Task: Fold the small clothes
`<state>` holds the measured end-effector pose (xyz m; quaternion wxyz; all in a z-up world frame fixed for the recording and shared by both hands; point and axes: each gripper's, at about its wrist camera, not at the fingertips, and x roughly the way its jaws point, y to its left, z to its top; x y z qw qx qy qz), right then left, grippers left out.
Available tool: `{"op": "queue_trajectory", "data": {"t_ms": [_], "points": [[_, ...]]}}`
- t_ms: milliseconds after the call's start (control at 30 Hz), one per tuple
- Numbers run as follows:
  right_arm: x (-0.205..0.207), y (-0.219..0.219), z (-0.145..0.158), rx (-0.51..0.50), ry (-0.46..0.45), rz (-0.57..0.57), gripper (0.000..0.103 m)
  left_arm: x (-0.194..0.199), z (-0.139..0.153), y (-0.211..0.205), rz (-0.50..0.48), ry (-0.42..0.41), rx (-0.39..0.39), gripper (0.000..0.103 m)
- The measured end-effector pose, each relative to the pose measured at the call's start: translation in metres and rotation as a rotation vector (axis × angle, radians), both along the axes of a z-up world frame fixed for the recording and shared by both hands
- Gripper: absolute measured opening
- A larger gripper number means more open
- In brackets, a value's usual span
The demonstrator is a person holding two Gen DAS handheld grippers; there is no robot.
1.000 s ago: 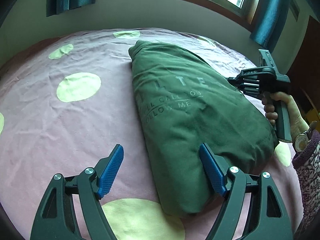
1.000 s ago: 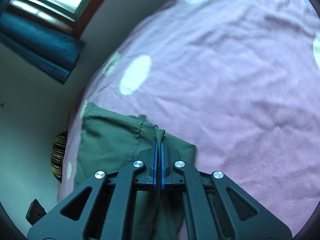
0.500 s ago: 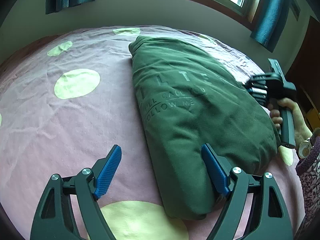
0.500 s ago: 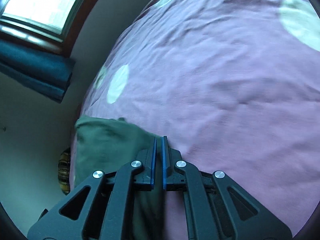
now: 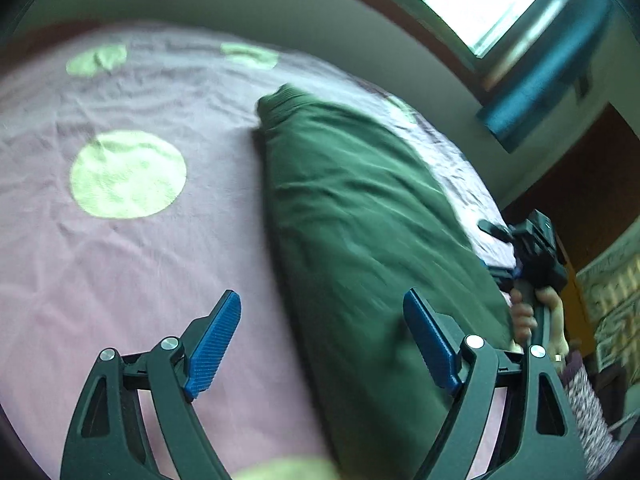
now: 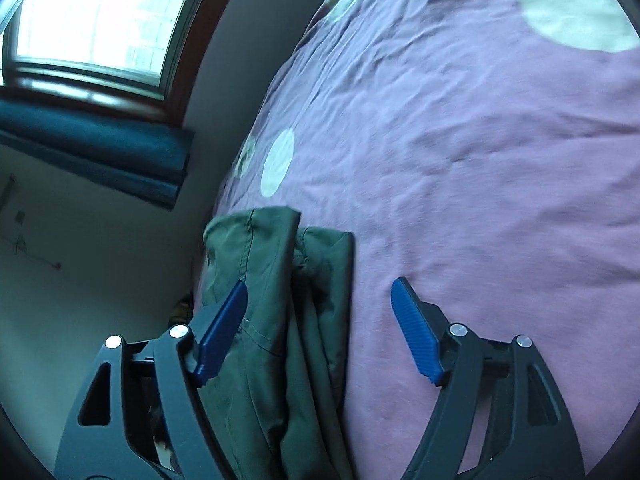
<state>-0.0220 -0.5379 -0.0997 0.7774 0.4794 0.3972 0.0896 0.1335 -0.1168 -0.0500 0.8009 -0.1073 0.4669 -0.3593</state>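
A dark green folded garment (image 5: 360, 232) lies lengthwise on the pink bed cover with pale green dots (image 5: 120, 260). My left gripper (image 5: 324, 340) is open and empty, its right pad over the garment's near end. In the right wrist view my right gripper (image 6: 320, 328) is open, with the garment's edge (image 6: 280, 300) lying loose between its pads on the cover (image 6: 480, 160). The right gripper also shows in the left wrist view (image 5: 536, 248) at the garment's right side, held by a hand.
A wall runs behind the bed with a window (image 5: 480, 4) and blue curtains (image 5: 532, 92). A dark wooden door (image 5: 580, 184) stands at the right. The bed's edge drops off left of the garment in the right wrist view (image 6: 208, 240).
My right gripper has opened and let go of the garment's edge, which now lies on the bed. My left gripper has tilted and stays open.
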Motion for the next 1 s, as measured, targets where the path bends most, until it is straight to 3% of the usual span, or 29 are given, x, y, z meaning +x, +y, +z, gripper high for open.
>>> {"op": "queue_trajectory", "data": {"t_ms": [167,333,433,467,500,600,800,1000], "points": [[0.036,0.023,0.000,-0.043,0.019,0.104,0.079,0.048,-0.011,-0.017,-0.026,0.097,-0.091,0.082],[0.052,0.033,0.002,-0.079,0.036,0.153,0.080,0.082,-0.019,-0.044,-0.055,0.139,-0.083,0.084],[0.054,0.035,0.000,-0.068,0.030,0.174,0.063,0.093,-0.022,-0.054,-0.069,0.167,-0.098,0.075],[0.055,0.037,-0.001,-0.048,0.026,0.179,0.048,0.096,-0.023,-0.056,-0.065,0.168,-0.089,0.072],[0.055,0.038,-0.001,-0.052,0.023,0.179,0.042,0.097,-0.022,-0.060,-0.058,0.158,-0.065,0.069],[0.052,0.039,0.002,-0.079,0.000,0.176,0.029,0.095,-0.019,-0.066,-0.060,0.119,-0.014,0.063],[0.044,0.035,-0.004,-0.042,-0.036,0.139,0.022,0.096,-0.013,-0.071,-0.063,0.097,0.026,0.059],[0.044,0.031,-0.011,-0.003,-0.046,0.132,0.022,0.098,-0.015,-0.068,-0.078,0.086,0.006,0.060]]}}
